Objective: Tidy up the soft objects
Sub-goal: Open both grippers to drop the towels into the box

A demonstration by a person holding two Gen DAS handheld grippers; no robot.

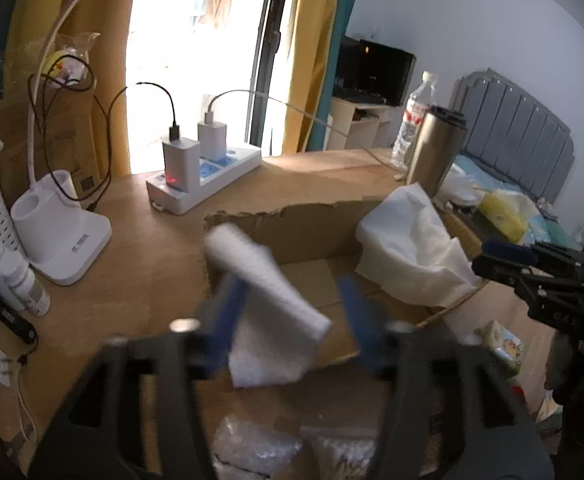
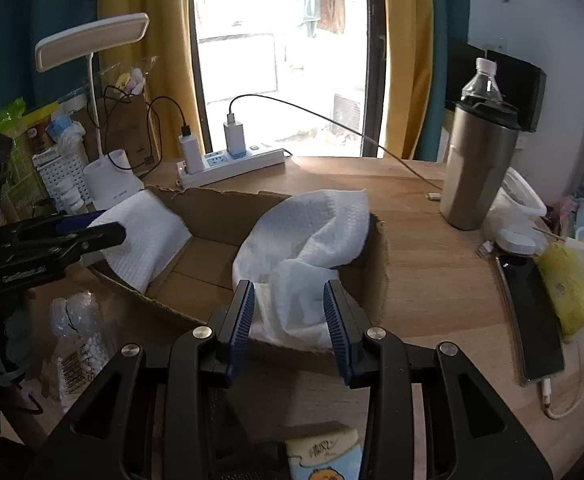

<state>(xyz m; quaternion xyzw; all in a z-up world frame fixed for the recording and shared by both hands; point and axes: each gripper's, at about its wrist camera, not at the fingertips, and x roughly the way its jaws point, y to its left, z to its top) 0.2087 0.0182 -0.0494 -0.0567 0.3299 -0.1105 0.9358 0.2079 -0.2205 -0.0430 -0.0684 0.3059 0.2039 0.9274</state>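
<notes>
An open cardboard box (image 1: 312,232) (image 2: 219,212) sits on the wooden desk. One white textured cloth (image 1: 267,300) (image 2: 143,236) hangs over the box's left wall, lying loosely between the blue pads of my left gripper (image 1: 292,308) (image 2: 107,226), whose jaws stand apart. A second white cloth (image 2: 300,248) (image 1: 412,248) is draped over the box's right wall. My right gripper (image 2: 289,308) (image 1: 488,258) has its jaws apart around that cloth's lower end, and the pads do not squeeze it.
A power strip (image 2: 231,164) with chargers and a white lamp base (image 1: 59,236) stand behind the box. A steel tumbler (image 2: 476,168), water bottle (image 2: 484,80) and phone (image 2: 532,320) are at the right. Bags of cotton balls (image 2: 75,344) and a tissue pack (image 2: 324,456) lie in front.
</notes>
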